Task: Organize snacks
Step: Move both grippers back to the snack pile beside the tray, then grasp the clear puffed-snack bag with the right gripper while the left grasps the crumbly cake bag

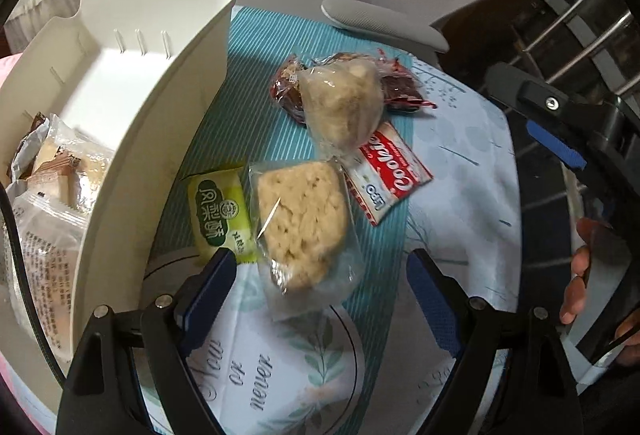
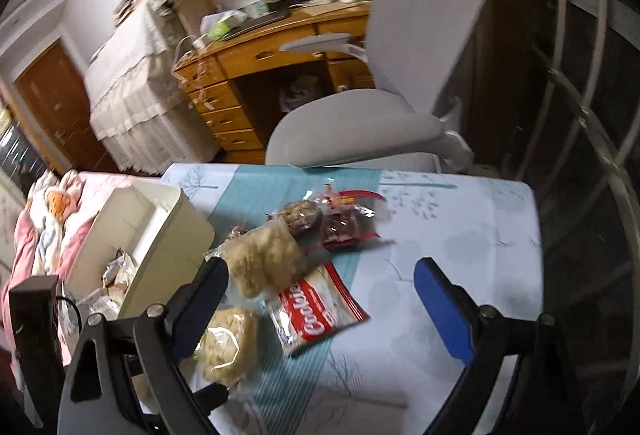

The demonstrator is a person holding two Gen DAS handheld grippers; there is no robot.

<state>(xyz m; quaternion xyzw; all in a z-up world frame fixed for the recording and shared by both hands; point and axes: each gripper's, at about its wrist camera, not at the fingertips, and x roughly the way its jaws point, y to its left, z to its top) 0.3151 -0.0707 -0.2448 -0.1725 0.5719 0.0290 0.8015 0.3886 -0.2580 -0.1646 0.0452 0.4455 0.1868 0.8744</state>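
My left gripper [image 1: 322, 265] is open, pointing down over a clear-wrapped rice cake [image 1: 302, 219] that lies between its blue-padded fingers without touching them. A green pineapple-cake packet [image 1: 220, 213] sits just left of it. Further off lie a second wrapped rice cake [image 1: 342, 103], a red-and-white cookie packet [image 1: 386, 173] and dark red sweets [image 1: 402, 85]. My right gripper [image 2: 320, 273] is open and empty above the cookie packet [image 2: 316, 319] and a rice cake [image 2: 262, 261]. The white bin [image 1: 160, 107] at the left holds several wrapped snacks [image 1: 52, 191].
The table [image 2: 460, 235] carries a light blue and teal printed cloth. A grey office chair [image 2: 420, 47] stands behind its far edge, with a wooden desk [image 2: 256, 55] beyond. The right gripper's body and a hand [image 1: 580, 267] show at the right of the left wrist view.
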